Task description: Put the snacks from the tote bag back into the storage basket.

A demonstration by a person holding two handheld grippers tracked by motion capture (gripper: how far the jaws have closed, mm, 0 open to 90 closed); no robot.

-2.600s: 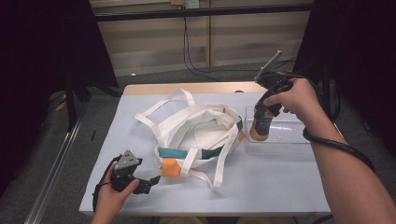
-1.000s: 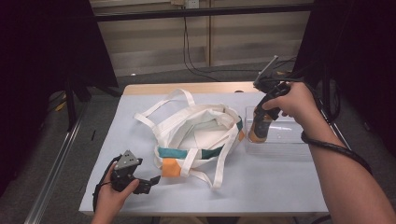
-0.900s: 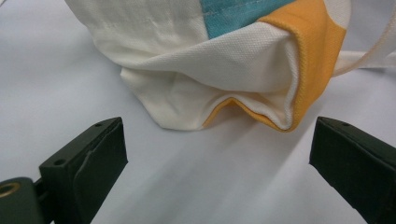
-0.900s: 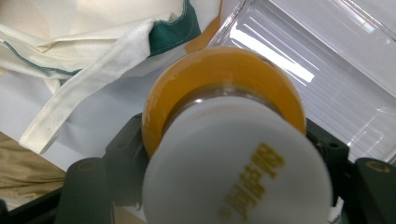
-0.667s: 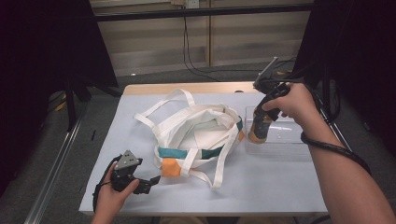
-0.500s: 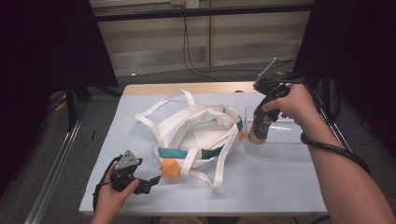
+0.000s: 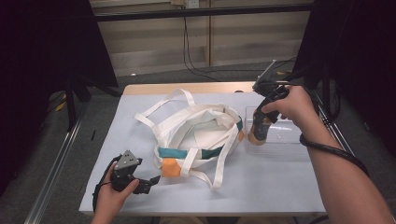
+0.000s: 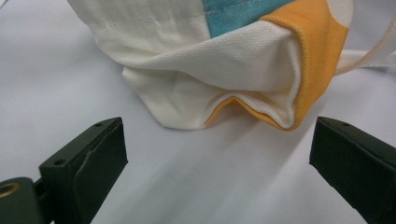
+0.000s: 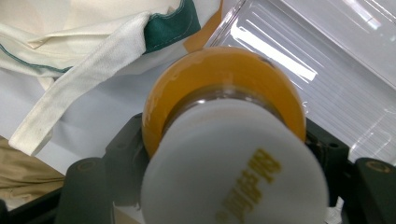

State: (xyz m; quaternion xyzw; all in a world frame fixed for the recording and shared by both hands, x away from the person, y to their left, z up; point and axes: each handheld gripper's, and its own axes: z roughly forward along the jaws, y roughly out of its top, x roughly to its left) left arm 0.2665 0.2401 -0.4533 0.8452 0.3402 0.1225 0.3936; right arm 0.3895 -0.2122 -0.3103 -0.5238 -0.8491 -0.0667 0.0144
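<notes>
At the near edge of the pale grey bench (image 7: 280, 186), the person's left hand rests the left gripper (image 7: 148, 181) on the surface, its black jaws spread wide with nothing between them. They point at the orange-trimmed corner of a cream cotton tote bag with teal and orange bands (image 8: 243, 70), which lies just beyond them, not touched. The bag sits crumpled in the middle of the bench, its mouth gaping upward and its long white straps (image 7: 163, 105) looped loosely around it.

Farther back and to the right, the right gripper (image 7: 258, 135) points downward over a clear ribbed plastic tray (image 7: 299, 144). Its jaws are closed firmly on a small bottle of orange liquid with a white cap (image 9: 224, 154), gripped around the body and held upright over the tray, right beside the bag's rim.

Judging by this, the bottle is picked up but not yet inside the bag. Carrying it across to the open mouth and releasing it appear to be what is left.
</notes>
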